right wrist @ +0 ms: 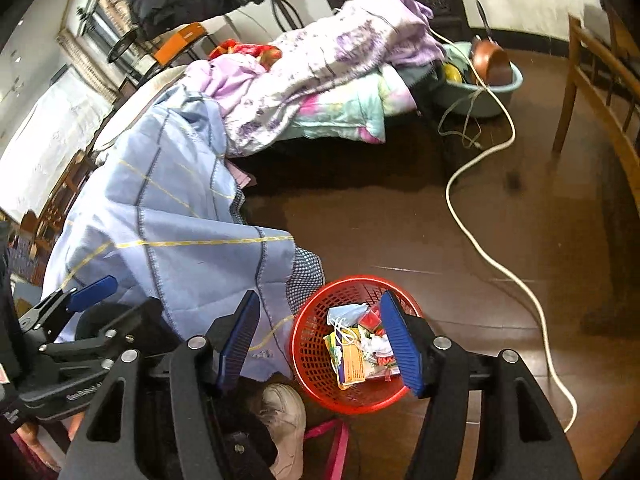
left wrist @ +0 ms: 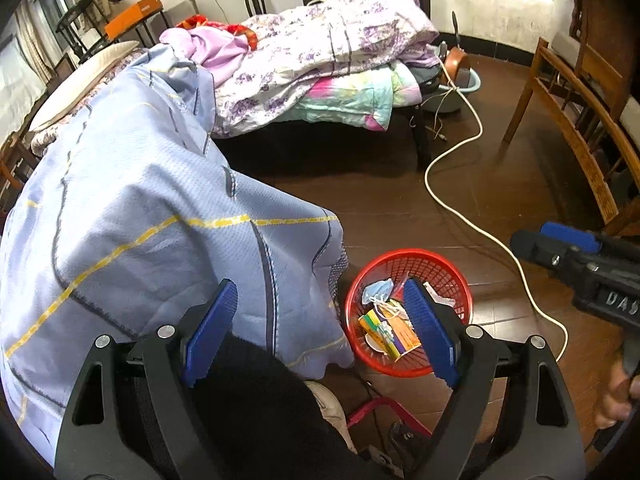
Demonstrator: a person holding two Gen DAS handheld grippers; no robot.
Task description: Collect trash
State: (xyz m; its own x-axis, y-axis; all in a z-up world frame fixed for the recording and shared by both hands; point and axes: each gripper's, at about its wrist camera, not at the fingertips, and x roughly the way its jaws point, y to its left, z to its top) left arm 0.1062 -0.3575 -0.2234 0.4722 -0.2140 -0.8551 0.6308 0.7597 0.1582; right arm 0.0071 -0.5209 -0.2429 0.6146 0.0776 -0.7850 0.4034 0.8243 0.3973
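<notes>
A red mesh basket [left wrist: 448,272] stands on the brown floor beside the bed; it also shows in the right wrist view [right wrist: 316,364]. Inside lie a blue face mask [left wrist: 378,290], an orange and yellow carton [left wrist: 394,334] and crumpled paper; the mask [right wrist: 346,314] and carton [right wrist: 352,372] show in the right wrist view too. My left gripper [left wrist: 320,328] is open and empty, held above the basket's left side. My right gripper [right wrist: 320,340] is open and empty above the basket; it also shows at the right edge of the left wrist view [left wrist: 560,244].
A bed with a blue quilt [left wrist: 140,200] and piled floral bedding [left wrist: 320,48] fills the left. A white cable [left wrist: 472,224] snakes across the floor. A wooden chair [left wrist: 580,120] stands at right. A blue basin [right wrist: 480,92] sits by the bed's foot. A white shoe [right wrist: 286,424] is below.
</notes>
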